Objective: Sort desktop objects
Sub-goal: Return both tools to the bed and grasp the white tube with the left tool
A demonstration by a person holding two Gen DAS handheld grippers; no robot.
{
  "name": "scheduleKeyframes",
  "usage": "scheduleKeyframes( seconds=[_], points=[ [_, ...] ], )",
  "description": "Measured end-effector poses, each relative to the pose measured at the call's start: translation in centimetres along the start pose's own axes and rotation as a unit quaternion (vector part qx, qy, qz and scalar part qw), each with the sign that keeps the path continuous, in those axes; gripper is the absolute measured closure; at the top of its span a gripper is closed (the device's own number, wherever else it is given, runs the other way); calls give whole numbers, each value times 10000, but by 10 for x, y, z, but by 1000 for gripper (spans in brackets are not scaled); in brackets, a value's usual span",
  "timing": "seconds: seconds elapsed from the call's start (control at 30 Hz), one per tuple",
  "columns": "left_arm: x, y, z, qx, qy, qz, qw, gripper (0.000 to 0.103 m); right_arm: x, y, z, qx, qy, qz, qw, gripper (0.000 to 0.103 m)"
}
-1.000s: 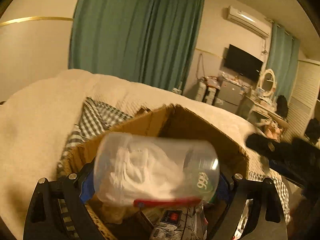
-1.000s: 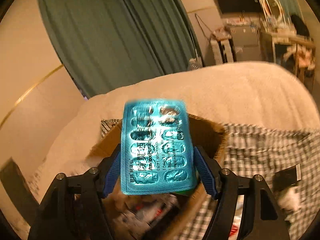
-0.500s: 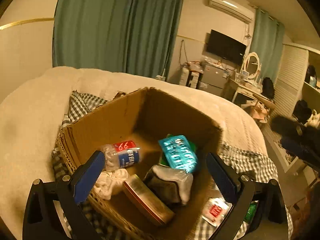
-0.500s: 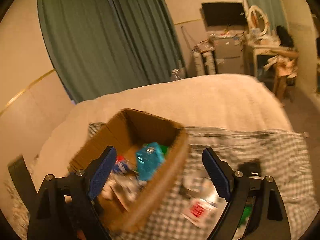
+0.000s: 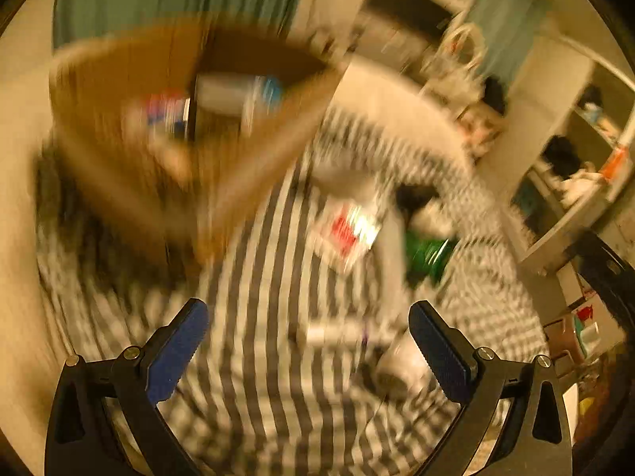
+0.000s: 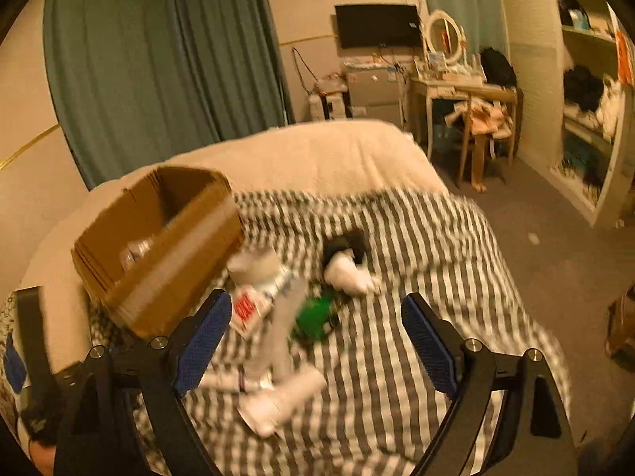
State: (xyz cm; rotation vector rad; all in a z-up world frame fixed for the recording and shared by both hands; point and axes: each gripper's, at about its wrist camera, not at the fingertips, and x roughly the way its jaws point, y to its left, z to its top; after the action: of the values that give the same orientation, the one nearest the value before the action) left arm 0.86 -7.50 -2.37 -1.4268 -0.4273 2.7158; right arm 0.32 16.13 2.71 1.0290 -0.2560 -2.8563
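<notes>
A brown cardboard box [image 6: 158, 246] sits on a grey-and-white checked cloth [image 6: 416, 277] spread over a cream-covered bed [image 6: 317, 150], and it looks to be the collecting bin for the sorting task: a clear bottle [image 6: 133, 252] shows just inside its near wall, though the rest of its contents are hidden or blurred. Just beside the box's right corner, loose things lie close together on the cloth: a white packet with red print [image 6: 248, 309], a green object [image 6: 313, 317] near it, a black-and-white bundle of fabric [image 6: 345, 261] a little farther back, and a long white piece, possibly a sock [image 6: 278, 392], nearest the camera. These probably remain to be sorted. The right gripper [image 6: 315, 337] hangs above this cluster with its blue-padded jaws spread wide and nothing between them. The left gripper [image 5: 309, 349] is likewise wide apart and empty, above the cloth in a heavily motion-blurred view, with the box up and to its left. The cloth's right side is bare and offers free room to approach. The bed's right edge drops to the floor [image 6: 535, 238], so items nudged that way could slide off.
</notes>
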Motion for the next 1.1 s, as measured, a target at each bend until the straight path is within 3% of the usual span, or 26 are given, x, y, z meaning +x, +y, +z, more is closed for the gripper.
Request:
scheduleKeyframes(
  seconds=[0.17,0.37,0.4,0.47,0.5,0.53,0.63,0.8,0.93,1.03,1.1],
  points=[
    [39,-7,-16,33,444,26,9990,0,15,-29,-43,224,271,25,9994,15],
    [58,-21,-23,238,573,-30,9981,3,28,-48,-59,375,360,95,9986,15],
    [62,-26,-23,374,597,-49,9975,7,29,-50,-60,404,361,140,9984,15],
    [67,-34,-23,561,727,-169,9956,47,32,-53,-62,442,369,180,9982,15],
    [70,-39,-26,763,782,-152,9939,58,33,-55,-64,451,373,186,9981,15],
    [73,-46,-28,1037,827,-132,9911,65,35,-56,-65,464,381,186,9980,15],
    [66,-57,-31,1371,613,-135,9886,68,41,-58,-69,549,433,209,9973,15],
    [72,-52,-27,1303,780,-271,9880,64,43,-57,-72,551,495,194,9971,15],
    [75,-54,-18,1627,717,-128,9840,25,39,-56,-72,557,490,142,9971,15],
    [81,-63,-12,2332,525,140,9709,20,39,-55,-73,563,517,154,9970,15],
    [90,-71,-13,2852,488,184,9570,20,42,-55,-75,551,597,154,9966,15]
  ],
)
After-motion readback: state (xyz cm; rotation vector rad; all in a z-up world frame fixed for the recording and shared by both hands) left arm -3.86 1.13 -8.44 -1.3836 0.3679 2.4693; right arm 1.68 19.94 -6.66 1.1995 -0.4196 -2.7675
